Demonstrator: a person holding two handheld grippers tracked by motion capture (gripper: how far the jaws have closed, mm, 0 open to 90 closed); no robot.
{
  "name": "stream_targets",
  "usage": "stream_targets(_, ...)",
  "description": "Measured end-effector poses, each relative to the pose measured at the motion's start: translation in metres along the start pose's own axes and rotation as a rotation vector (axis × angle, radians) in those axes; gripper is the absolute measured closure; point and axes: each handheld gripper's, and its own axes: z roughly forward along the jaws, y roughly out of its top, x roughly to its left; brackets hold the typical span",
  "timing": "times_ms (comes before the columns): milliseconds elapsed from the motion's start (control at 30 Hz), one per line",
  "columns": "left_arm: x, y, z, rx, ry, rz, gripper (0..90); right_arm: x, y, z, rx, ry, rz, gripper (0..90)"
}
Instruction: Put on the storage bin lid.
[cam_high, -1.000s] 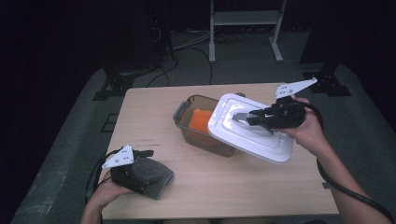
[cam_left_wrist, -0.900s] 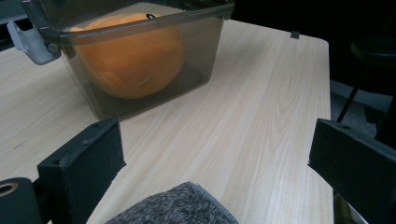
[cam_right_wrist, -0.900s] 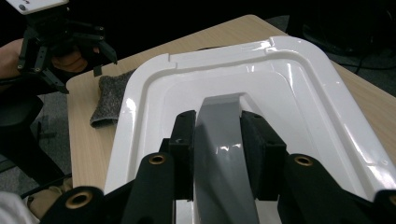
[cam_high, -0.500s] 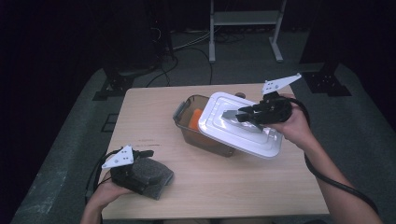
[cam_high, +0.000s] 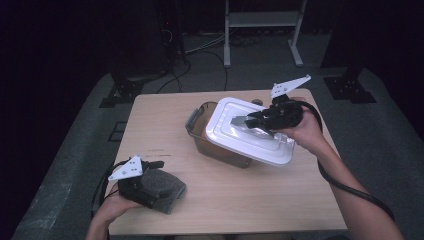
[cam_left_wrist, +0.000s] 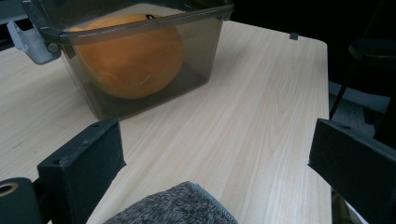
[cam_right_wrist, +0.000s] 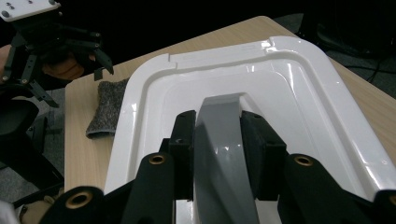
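The lid (cam_high: 250, 131) is a white, glossy rectangle of plastic with rounded corners, a raised rim running round its edge and a shallower stepped panel inside it. A grey handle (cam_right_wrist: 224, 140) rises along its middle. The right tool (cam_high: 250, 120) is clamped on this handle: in the right gripper view the two black pads press against its two sides. The lid hangs tilted above the container (cam_high: 215, 145), its near edge lower than its far edge, covering most of the opening but not seated on it.

The container is a smoky, see-through brown tub with a grey latch (cam_left_wrist: 29, 42) hinged at one end. Inside it lies a round orange fruit (cam_left_wrist: 130, 58), filling much of the tub. The tub stands on the pale wooden table (cam_high: 160, 125), towards its far half.

The left tool (cam_left_wrist: 215, 154) rests at the near left corner of the table, its jaws standing wide apart over a grey cloth (cam_high: 162, 187) and closing on nothing.
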Motion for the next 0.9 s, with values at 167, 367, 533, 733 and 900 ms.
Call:
stream_targets(167, 0.0, 0.0, 0.0, 0.001, -0.001, 0.003, 2.5, -0.002, 0.004, 0.005, 0.0, 0.007, -0.003, 66.0)
stream_targets(367, 0.0, 0.0, -0.001, -0.004, 0.0, 0.004, 2.6, -0.004, 0.006, 0.01, 0.0, 0.01, -0.001, 66.0)
stream_targets(533, -0.001, 0.0, 0.0, -0.002, -0.005, 0.003, 2.6, -0.007, 0.008, 0.017, 0.007, 0.018, -0.001, 66.0)
stream_targets(733, 0.0, 0.0, -0.001, 0.0, -0.004, 0.005, 2.5, -0.009, 0.011, 0.025, 0.013, 0.024, -0.003, 66.0)
stream_targets(900, 0.0, -0.001, -0.001, -0.002, -0.005, 0.002, 2.5, -0.011, 0.014, 0.031, 0.013, 0.03, -0.004, 66.0)
